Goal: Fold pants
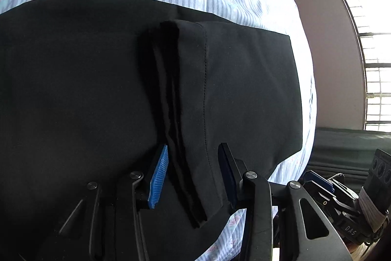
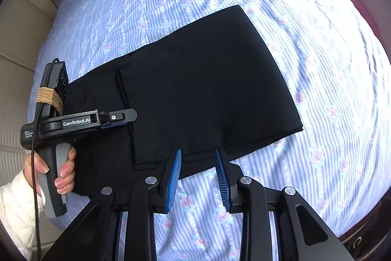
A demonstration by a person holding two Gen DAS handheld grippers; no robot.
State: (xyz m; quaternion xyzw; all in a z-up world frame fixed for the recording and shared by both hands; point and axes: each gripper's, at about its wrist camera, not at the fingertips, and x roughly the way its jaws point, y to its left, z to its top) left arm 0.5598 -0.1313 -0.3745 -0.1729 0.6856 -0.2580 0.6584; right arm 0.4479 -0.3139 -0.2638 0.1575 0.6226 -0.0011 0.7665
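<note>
Left tongs spread wide, straddling a raised fold of the pants without pinching it; blue pads either side, cloth between, touching neither so far as could be told. Right tongs likewise parted, tips at the near edge of the pants, nothing gripped. Lay black and flat across the bed on a striped, rose-printed sheet, one end doubled over the rest. Seen from the right wrist: left tongs held sideways over the folded edge by a hand in a white sleeve.
</note>
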